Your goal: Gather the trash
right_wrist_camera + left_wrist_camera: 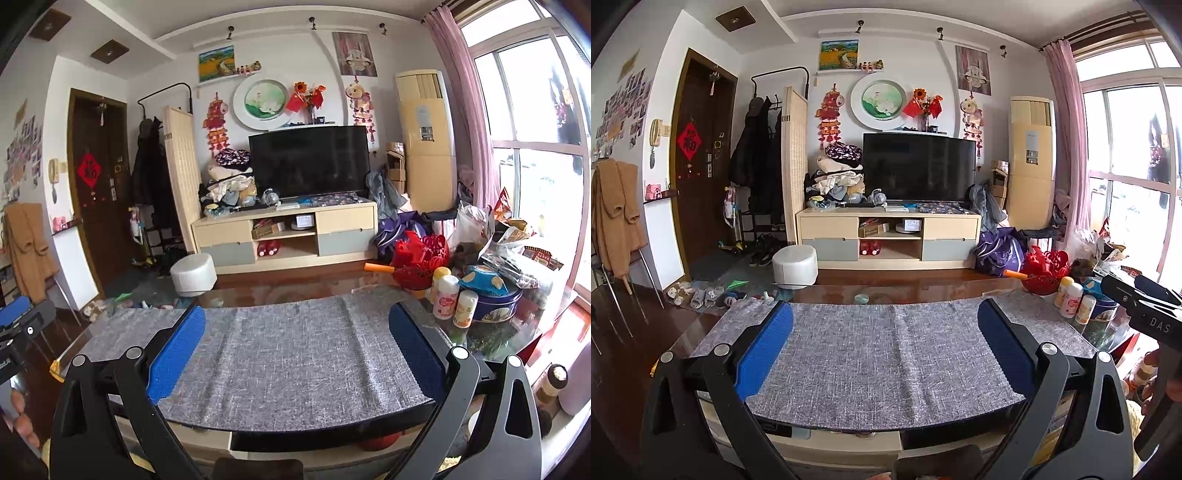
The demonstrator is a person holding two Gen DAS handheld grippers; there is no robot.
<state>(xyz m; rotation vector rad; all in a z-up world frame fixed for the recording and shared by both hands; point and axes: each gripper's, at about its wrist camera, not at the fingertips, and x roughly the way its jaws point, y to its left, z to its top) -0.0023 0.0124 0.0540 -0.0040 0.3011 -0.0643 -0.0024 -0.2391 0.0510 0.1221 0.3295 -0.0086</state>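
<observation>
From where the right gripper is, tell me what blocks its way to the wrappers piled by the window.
The three small bottles and the blue cookie tin stand between the open right gripper and the wrappers.

Daylit room, strong fisheye bending
The window (1126,147) at the right was blown out white; edges curved and darkened, centre stayed sharp.

Both wrist views were aimed level across the grey table mat (882,354) toward the television (918,168) on the far wall, from just above the table's near edge. The right view was set slightly rightward (more of the cookie tin (495,301) was taken in). Mat, television and window were shared.
</observation>
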